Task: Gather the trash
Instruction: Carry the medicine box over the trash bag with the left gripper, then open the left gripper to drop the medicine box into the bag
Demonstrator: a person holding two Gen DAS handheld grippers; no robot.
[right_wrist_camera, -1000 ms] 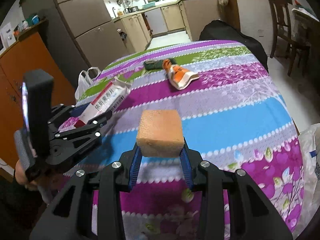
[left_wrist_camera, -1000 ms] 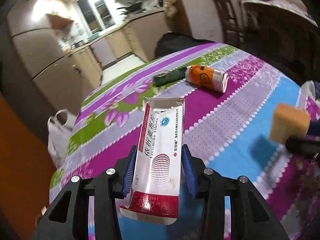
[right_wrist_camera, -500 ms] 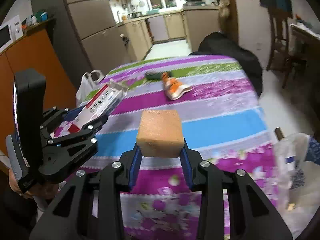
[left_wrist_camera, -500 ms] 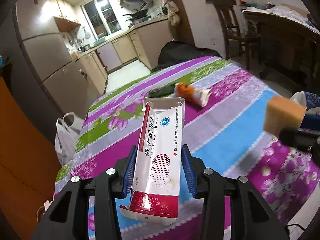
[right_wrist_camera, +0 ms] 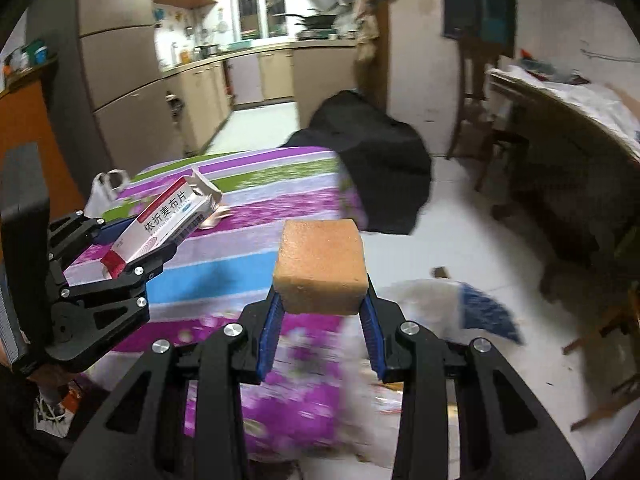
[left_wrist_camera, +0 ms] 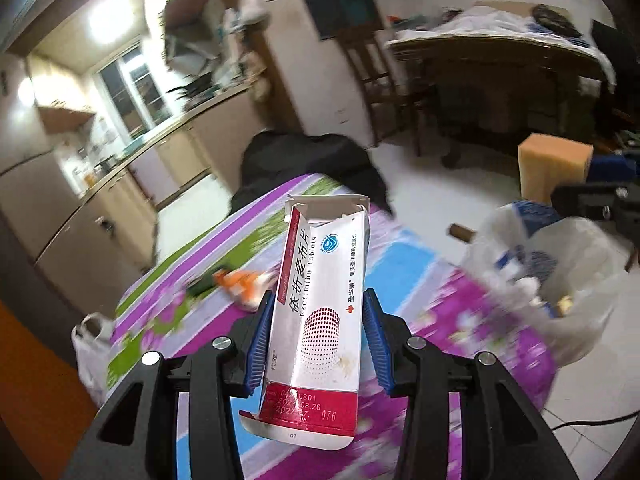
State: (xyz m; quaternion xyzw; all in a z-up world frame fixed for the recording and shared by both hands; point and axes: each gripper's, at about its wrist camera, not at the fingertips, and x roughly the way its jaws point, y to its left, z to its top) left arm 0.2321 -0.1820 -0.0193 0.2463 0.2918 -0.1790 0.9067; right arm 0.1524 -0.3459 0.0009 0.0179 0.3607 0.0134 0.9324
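Observation:
My left gripper is shut on a torn white and red medicine box, held upright above the striped tablecloth. My right gripper is shut on an orange sponge cube. The sponge cube also shows at the right of the left wrist view, above a translucent plastic trash bag that hangs past the table's right edge. In the right wrist view the trash bag is blurred, just beyond the sponge. The left gripper with the box appears at the left.
An orange wrapper and a dark green item lie on the far part of the cloth. A black bag sits behind the table. A white plastic bag hangs at the left edge. Wooden chair and another table stand right.
Both grippers have risen and swung to the right, still gripping box and sponge. The trash bag at the table's right edge has come into view under the sponge.

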